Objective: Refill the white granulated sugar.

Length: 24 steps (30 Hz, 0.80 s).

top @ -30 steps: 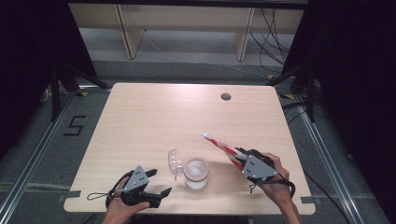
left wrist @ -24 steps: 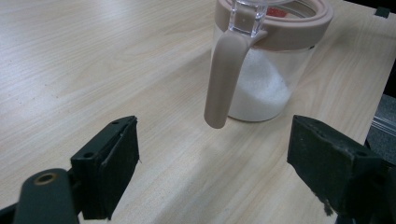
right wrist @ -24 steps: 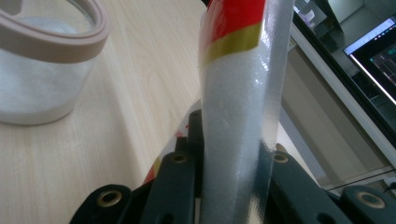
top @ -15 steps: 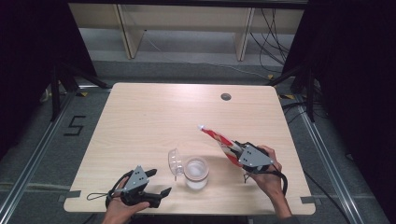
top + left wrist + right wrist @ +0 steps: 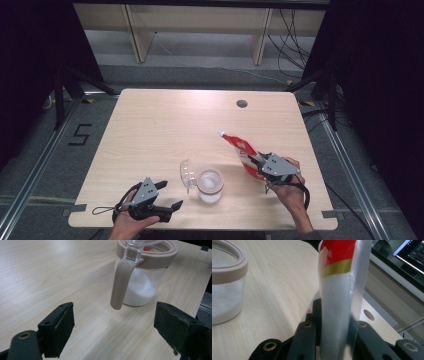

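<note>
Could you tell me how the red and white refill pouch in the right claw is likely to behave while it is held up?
The pouch is thin film pinched low, so it will probably sag or flop. Its glossy surface may slip. It looks fairly light.

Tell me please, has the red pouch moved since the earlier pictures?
Yes. The red pouch, held in the right gripper, has shifted up the high view, towards the far edge and the round hole in the table, away from the jar.
</note>
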Tool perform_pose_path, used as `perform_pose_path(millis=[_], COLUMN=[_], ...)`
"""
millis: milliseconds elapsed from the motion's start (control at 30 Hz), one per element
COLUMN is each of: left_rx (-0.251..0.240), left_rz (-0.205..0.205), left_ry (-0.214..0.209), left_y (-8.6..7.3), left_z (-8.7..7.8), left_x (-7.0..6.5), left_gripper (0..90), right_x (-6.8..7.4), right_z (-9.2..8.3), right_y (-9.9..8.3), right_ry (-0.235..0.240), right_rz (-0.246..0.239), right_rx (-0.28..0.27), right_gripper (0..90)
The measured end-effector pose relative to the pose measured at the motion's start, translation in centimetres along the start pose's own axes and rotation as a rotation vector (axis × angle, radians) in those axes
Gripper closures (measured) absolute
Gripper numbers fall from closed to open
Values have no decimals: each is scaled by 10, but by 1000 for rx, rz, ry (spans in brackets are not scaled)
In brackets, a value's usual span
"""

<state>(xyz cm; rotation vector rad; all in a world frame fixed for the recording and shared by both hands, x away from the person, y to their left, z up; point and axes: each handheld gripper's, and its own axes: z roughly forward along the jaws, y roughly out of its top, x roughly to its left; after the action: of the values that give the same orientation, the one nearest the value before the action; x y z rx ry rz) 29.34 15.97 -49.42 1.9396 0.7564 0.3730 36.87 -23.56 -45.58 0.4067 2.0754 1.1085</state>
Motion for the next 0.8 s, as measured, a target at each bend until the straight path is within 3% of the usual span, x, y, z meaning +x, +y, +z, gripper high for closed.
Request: perform_pose_path(millis=[100, 133, 167, 200, 233, 300, 533, 600, 800], left_rx=[-2, 2, -2, -2, -2, 1, 0, -2, -3], left_rz=[-2, 1, -29, -28, -23, 0, 0, -29, -30], left_ry=[2, 5, 7, 7, 6, 5, 3, 4, 5], left_y=[0, 0, -1, -1, -1, 0, 0, -1, -1], left_z=[0, 0, 1, 1, 1, 0, 1, 1, 1], left_x=[0, 0, -2, -2, -1, 0, 0, -2, -1], left_gripper=[163, 163, 163, 163, 163, 163, 163, 163, 163], right_x=[-2, -3, -6, -4, -4, -6, -10, -11, -13], right_z=[-5, -6, -7, -8, -10, -11, -17, -19, -29], right_y=[-2, -3, -3, -5, -6, -7, -12, -14, -20], right_ry=[4, 1, -15, -4, -3, -10, -22, -32, -39], right_rz=[41, 33, -3, 47, 57, 59, 77, 92, 111], right_rx=[12, 16, 3, 15, 18, 19, 29, 30, 45], right_gripper=[796, 796, 796, 796, 796, 796, 778, 774, 768])
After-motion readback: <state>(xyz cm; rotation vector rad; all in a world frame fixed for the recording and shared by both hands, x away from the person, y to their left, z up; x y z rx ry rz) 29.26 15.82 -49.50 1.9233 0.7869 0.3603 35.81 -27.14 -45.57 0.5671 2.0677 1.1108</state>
